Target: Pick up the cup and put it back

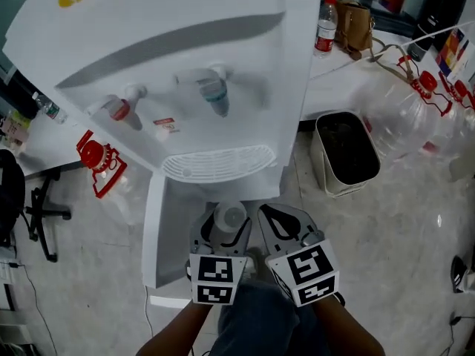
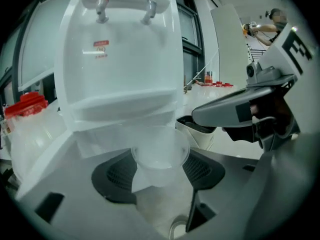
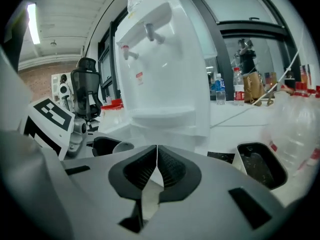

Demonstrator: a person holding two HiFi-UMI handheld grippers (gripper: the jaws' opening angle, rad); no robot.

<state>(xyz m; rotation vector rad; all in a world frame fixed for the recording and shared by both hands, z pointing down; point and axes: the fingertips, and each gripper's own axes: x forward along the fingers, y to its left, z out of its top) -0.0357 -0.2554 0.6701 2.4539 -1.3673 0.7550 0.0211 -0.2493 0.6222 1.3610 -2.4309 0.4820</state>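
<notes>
**Cup pinched in left tongs in front of the water dispenser**

A clear plastic cup (image 2: 159, 151) is held upright between the dark pads of the left gripper (image 2: 159, 170), whose jaws are spread wide and pressed against the cup's sides. In the head view the cup (image 1: 230, 215) is seen at the tip of the left gripper (image 1: 225, 230), low in front of the dispenser and below its drip tray (image 1: 217, 162). The right gripper (image 3: 156, 166) is pressed together with nothing between its pads; it is carried just beside the left one, on the cup's right (image 1: 278, 225).

Straight ahead the way is filled by the white water dispenser (image 1: 185, 73), with a red tap (image 1: 119, 108) and a blue tap (image 1: 214, 95) above the tray. A waste bin (image 1: 345, 153) is stood on the floor to the dispenser's right, and a large clear water bottle (image 1: 404, 110) with a red cap is laid near it. Another red-capped bottle (image 1: 100, 158) is seen to the dispenser's left, beside an office chair (image 1: 15, 191). On the table behind, a small bottle (image 1: 325, 24) and a brown bag (image 1: 355, 24) are set side by side.
</notes>
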